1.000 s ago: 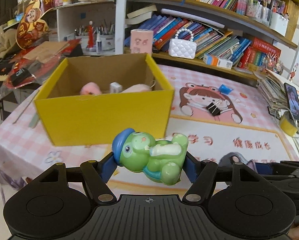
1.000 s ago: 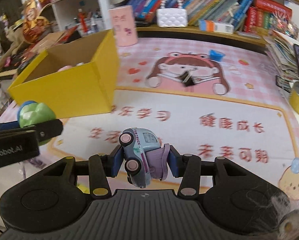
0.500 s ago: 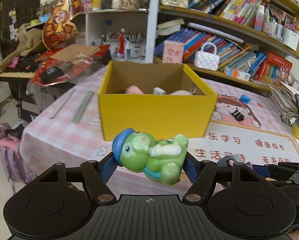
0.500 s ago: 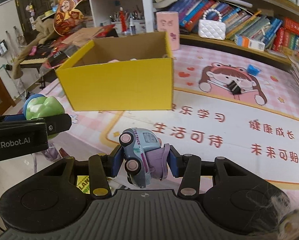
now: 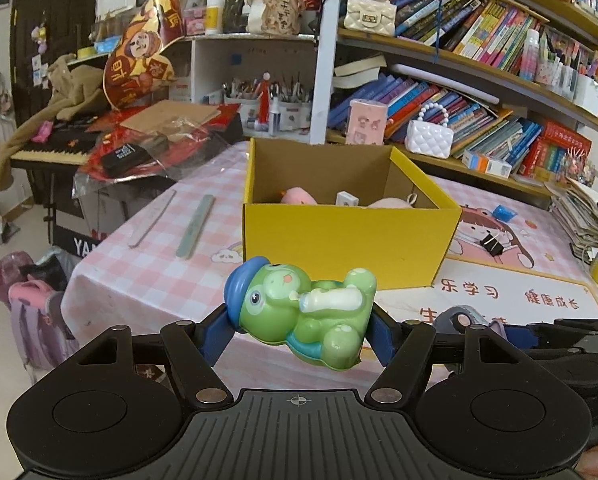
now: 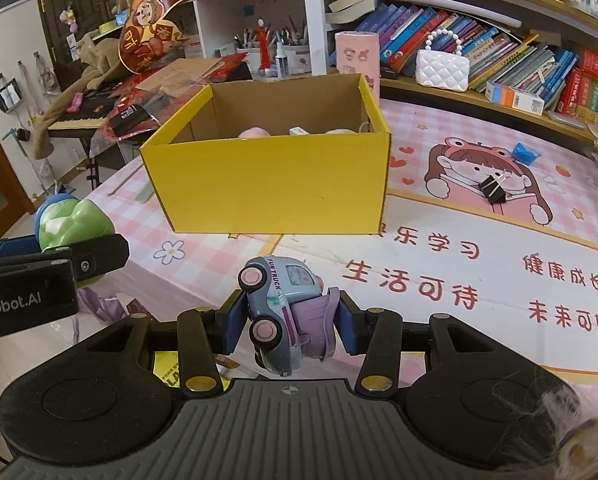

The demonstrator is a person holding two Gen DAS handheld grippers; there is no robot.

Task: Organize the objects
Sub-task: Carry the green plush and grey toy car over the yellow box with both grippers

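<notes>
- While I am holding both grippers above the near edge of the table, my left gripper (image 5: 301, 330) is clamping a green toy bear (image 5: 305, 318) sideways between its blue pads, jaws spread fairly wide around it, the blue cap pressing on the left pad and the feet on the right one.
- My right gripper (image 6: 289, 316) is gripping a toy truck (image 6: 281, 312) with its jaws about a third apart; the truck is tipping nose-up, its pink wheels facing the left pad and its purple rear sitting against the right pad.
- Straight ahead of the left gripper, and slightly right of it, a yellow box (image 5: 351, 236) is standing open on the pink checked tablecloth (image 5: 139, 264).
- From the right gripper, the same box (image 6: 271, 192) is lying ahead and a little to the left, with pink soft things and a small white item showing inside, low against its far wall.
- To the left of my right gripper, the other gripper is showing with the green bear (image 6: 73, 220) in it, just beside me.
- Ahead and to the right of both grippers, a black binder clip (image 6: 495, 188) is lying on the cartoon mat, with a small blue item (image 6: 523, 152) farther on.
- Ahead-left of the left gripper, two flat rulers (image 5: 197, 220) are lying on the cloth.
</notes>
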